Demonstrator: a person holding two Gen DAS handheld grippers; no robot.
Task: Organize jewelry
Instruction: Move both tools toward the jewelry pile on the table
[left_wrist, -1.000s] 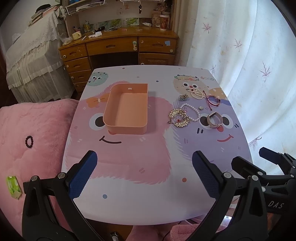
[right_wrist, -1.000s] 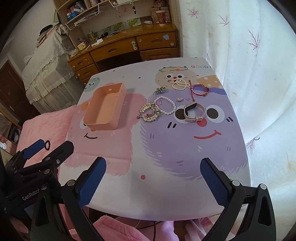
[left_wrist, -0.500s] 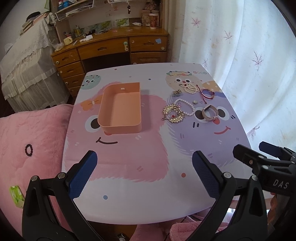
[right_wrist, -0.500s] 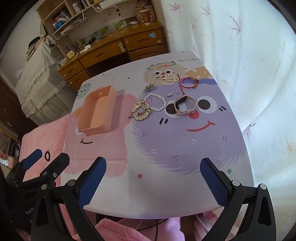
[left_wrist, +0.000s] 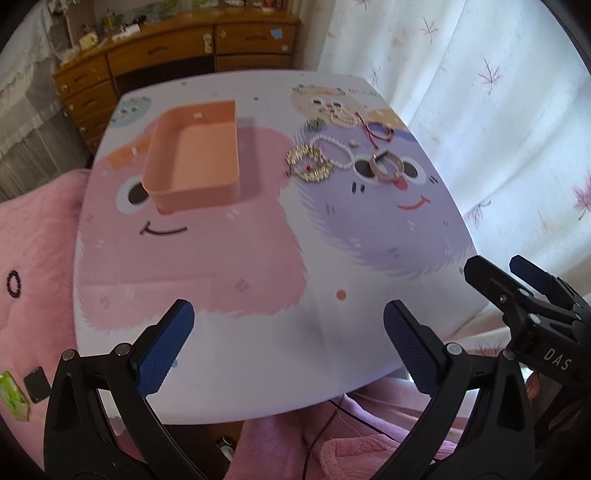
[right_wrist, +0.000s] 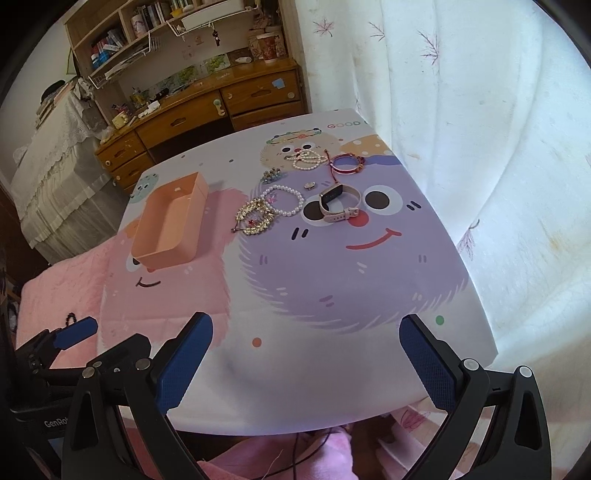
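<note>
An empty orange tray (left_wrist: 195, 158) (right_wrist: 170, 225) sits on the left half of the cartoon-printed table (left_wrist: 258, 266). To its right lie a gold ornament (left_wrist: 308, 162) (right_wrist: 255, 218), a pearl bracelet (right_wrist: 284, 201), a beige smartwatch (left_wrist: 386, 168) (right_wrist: 338, 203), a red bangle (right_wrist: 345, 164), a pearl cluster (right_wrist: 306, 159) and a small brooch (right_wrist: 271, 174). My left gripper (left_wrist: 288, 343) and right gripper (right_wrist: 306, 362) hover open over the near table edge, both holding nothing and far from the jewelry.
A pink quilted bed (left_wrist: 33, 266) borders the table's left side, with a dark bead ring (left_wrist: 14, 287) on it. White curtains (right_wrist: 480, 129) hang along the right. A wooden desk with drawers (right_wrist: 221, 107) stands behind the table.
Both grippers have pulled back and tilted, so the table shifted in view. The jewelry and tray have not moved. Both grippers stay open.
</note>
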